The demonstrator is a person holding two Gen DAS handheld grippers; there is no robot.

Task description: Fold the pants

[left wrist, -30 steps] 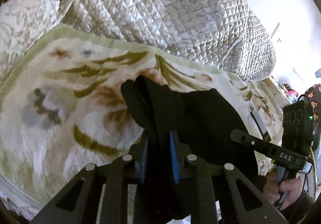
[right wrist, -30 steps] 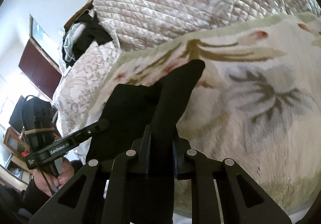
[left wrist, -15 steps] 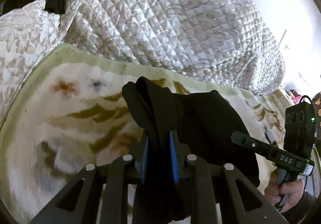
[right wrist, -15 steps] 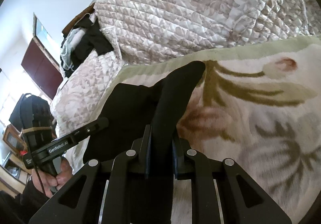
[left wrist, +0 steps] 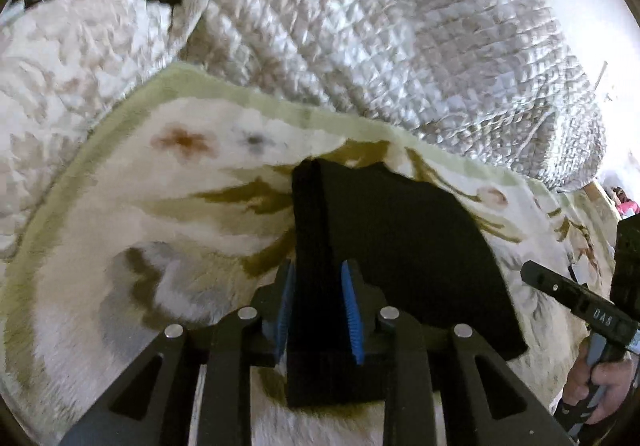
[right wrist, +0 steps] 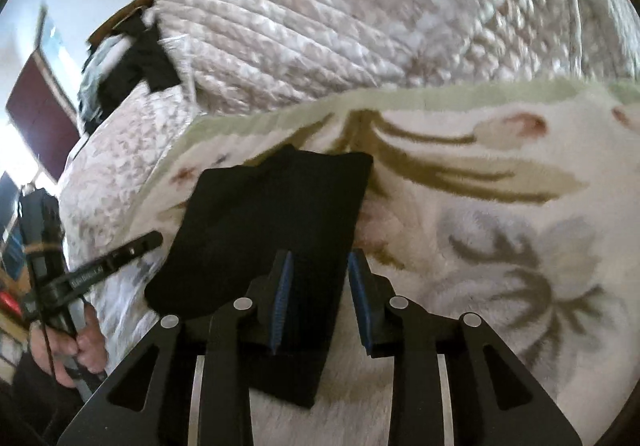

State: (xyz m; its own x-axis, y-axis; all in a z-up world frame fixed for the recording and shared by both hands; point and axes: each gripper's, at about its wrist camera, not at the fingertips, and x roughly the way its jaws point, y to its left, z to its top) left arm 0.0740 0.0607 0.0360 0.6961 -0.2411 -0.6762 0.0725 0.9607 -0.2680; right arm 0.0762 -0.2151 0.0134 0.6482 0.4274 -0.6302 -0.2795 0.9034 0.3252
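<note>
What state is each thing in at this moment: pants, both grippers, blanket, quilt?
Pants: folded, lying flat on the blanket.
Left gripper: jaws apart, straddling the pants' edge.
Right gripper: jaws apart, pants between them.
Blanket: spread flat.
Quilt: bunched up behind the blanket.

Black fingers (left wrist: 352, 306), blue ribbed pads, silver screws

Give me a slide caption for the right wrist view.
Right gripper open around folded black pants lying on a floral blanket.
</note>
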